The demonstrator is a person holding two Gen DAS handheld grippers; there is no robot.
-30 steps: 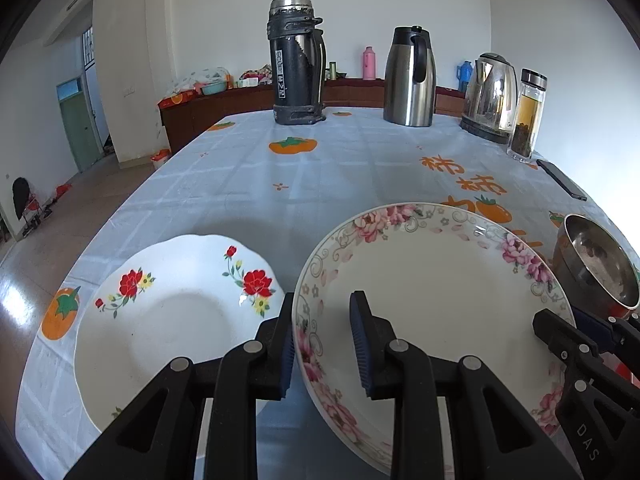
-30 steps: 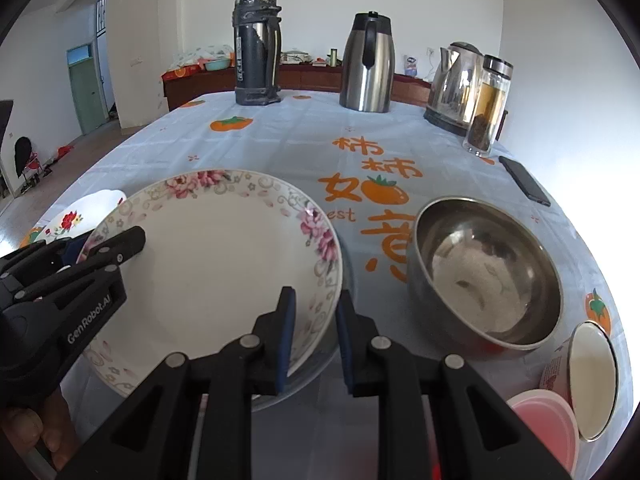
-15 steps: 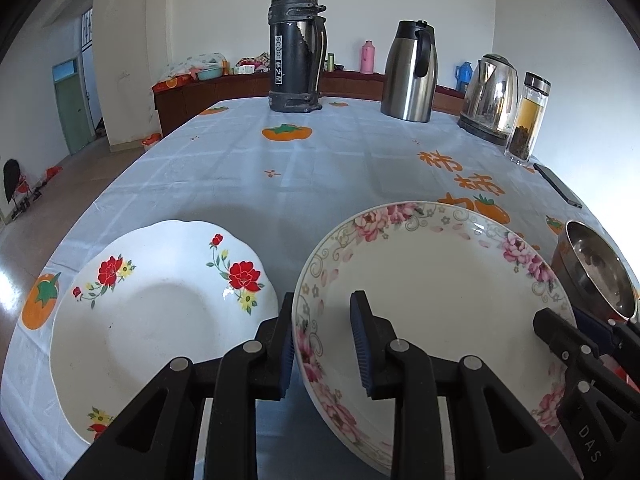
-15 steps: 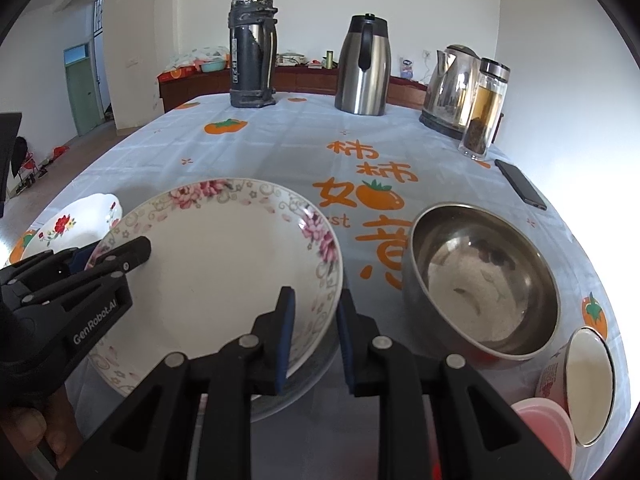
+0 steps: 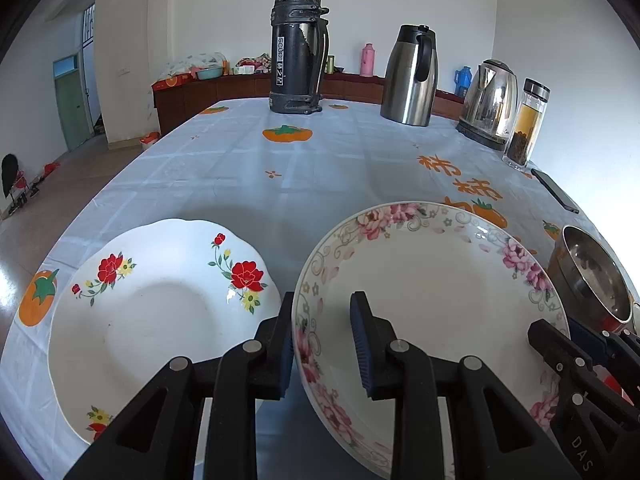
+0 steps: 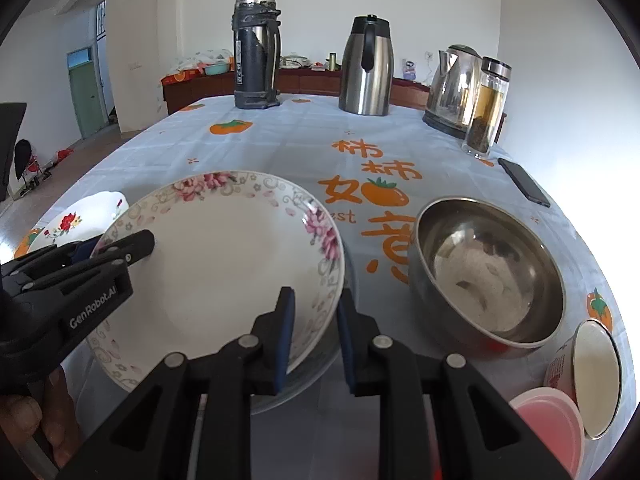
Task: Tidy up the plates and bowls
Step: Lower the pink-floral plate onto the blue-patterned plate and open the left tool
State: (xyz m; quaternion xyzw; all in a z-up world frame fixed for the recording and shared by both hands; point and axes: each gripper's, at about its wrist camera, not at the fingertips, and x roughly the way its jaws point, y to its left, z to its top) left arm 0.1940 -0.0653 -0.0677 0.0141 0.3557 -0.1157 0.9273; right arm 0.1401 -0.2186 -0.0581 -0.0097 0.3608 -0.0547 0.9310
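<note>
A white plate with a pink flower rim (image 5: 432, 292) hangs between both grippers, slightly tilted. My left gripper (image 5: 324, 344) is shut on its left rim, and it also shows in the right wrist view (image 6: 120, 244). My right gripper (image 6: 316, 336) is shut on the same plate (image 6: 224, 256) at its right rim, with a greyish edge showing just beneath. A white plate with red flowers (image 5: 160, 320) lies flat on the tablecloth to the left. A steel bowl (image 6: 488, 272) stands to the right of the held plate.
At the table's far end stand a black thermos (image 5: 298, 48), a steel jug (image 5: 410, 76), a kettle (image 5: 490, 104) and a glass tea bottle (image 5: 526, 124). A phone (image 6: 524, 182) lies at the right edge. Near right are a pink cup (image 6: 548, 428) and a white-lidded cup (image 6: 596, 376).
Both grippers keep their hold on the pink-flowered plate. The left wrist view has tilted a little; nothing on the table has moved.
</note>
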